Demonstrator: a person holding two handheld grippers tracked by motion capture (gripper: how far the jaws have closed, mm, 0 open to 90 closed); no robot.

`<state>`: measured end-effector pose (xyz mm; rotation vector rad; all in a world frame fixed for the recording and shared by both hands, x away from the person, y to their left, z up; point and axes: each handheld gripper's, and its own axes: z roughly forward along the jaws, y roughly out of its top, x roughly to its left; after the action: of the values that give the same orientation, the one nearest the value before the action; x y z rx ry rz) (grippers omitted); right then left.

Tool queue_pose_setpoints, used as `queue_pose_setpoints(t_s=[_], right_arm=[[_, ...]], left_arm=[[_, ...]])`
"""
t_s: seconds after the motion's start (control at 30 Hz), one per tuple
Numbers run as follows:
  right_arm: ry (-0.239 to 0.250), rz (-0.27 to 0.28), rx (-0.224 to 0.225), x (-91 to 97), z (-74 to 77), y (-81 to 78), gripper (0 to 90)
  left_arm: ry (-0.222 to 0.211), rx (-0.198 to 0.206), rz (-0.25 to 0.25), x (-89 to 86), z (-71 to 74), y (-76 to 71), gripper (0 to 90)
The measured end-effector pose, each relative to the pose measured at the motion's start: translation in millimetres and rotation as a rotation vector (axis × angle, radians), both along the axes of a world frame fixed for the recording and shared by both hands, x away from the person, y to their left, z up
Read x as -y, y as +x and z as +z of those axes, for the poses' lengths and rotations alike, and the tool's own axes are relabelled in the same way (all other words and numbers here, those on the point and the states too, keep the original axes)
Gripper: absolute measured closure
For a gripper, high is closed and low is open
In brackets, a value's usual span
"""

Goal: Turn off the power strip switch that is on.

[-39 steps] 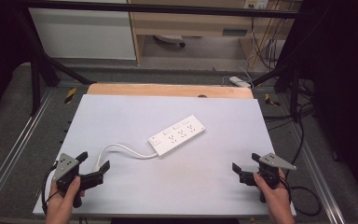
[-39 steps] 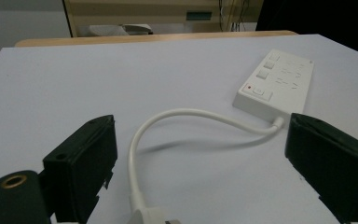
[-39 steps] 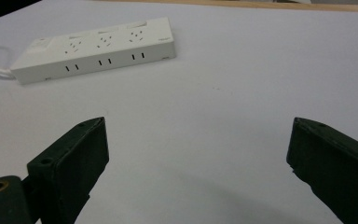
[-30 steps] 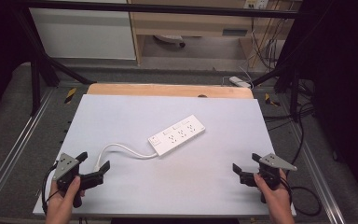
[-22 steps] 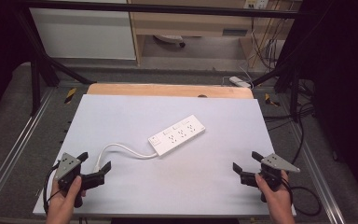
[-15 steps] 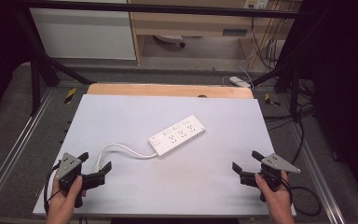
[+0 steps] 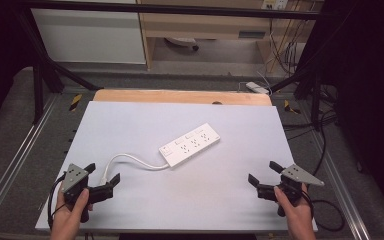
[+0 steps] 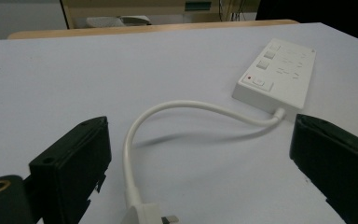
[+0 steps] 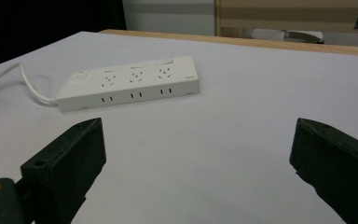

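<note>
A white power strip (image 7: 190, 144) lies near the middle of the pale table (image 7: 130, 120), its several sockets facing up. Its white cable (image 7: 132, 161) curves left to a plug (image 7: 103, 176) by my left gripper (image 7: 101, 175). That gripper is open at the table's near left, and the plug (image 8: 145, 216) lies between its jaws on the table, with the strip (image 8: 278, 72) beyond to the right. My right gripper (image 7: 263, 173) is open at the near right with nothing between its jaws; the strip (image 9: 129, 80) lies ahead to its left.
A wooden strip (image 7: 180, 96) runs along the table's far edge. Black frame bars (image 7: 40, 70) stand at both sides. Cables (image 7: 325, 130) trail on the floor to the right, with cabinets (image 7: 90, 35) behind. Bare tabletop spreads around the power strip.
Both grippers have stayed nearly where they were, each shifting only slightly. The power strip and cable have not moved.
</note>
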<state>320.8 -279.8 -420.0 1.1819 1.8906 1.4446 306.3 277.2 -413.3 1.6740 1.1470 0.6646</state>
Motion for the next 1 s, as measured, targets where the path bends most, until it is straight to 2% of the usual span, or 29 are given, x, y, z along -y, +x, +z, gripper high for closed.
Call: queue_pose_setpoints(t_s=[0.07, 0.17, 0.4, 0.47, 0.7, 0.9, 1.0], right_arm=[[-0.002, -0.001, 0.000, -1.1, 1.6, -0.2, 3.5], [-0.016, -0.032, -0.014, -3.0, 3.2, 0.3, 3.5], [-0.036, 0.012, -0.016, -13.5, 18.7, 4.1, 2.6], [-0.040, 0.015, -0.018, -15.5, 21.2, 6.3, 2.6], [-0.058, 0.019, -0.027, -22.6, 27.2, 13.2, 2.9], [-0.052, 0.035, -0.018, -29.0, 35.7, 22.2, 3.8], [-0.049, 0.042, 0.009, -32.3, 42.7, 25.8, 5.7]], left_arm=[[0.002, -0.003, -0.003, 0.5, -0.3, -0.1, 5.5], [0.007, -0.004, -0.004, 0.9, -0.7, -0.1, 5.5], [0.013, -0.007, -0.004, 1.8, -1.7, 0.1, 5.5], [0.025, -0.007, -0.012, 2.1, -1.9, 0.2, 5.5], [0.030, -0.010, -0.014, 2.6, -2.3, 0.3, 5.6], [0.032, -0.016, -0.015, 3.3, -2.8, 0.4, 5.5], [0.034, -0.014, -0.019, 3.3, -2.9, 0.4, 5.6]])
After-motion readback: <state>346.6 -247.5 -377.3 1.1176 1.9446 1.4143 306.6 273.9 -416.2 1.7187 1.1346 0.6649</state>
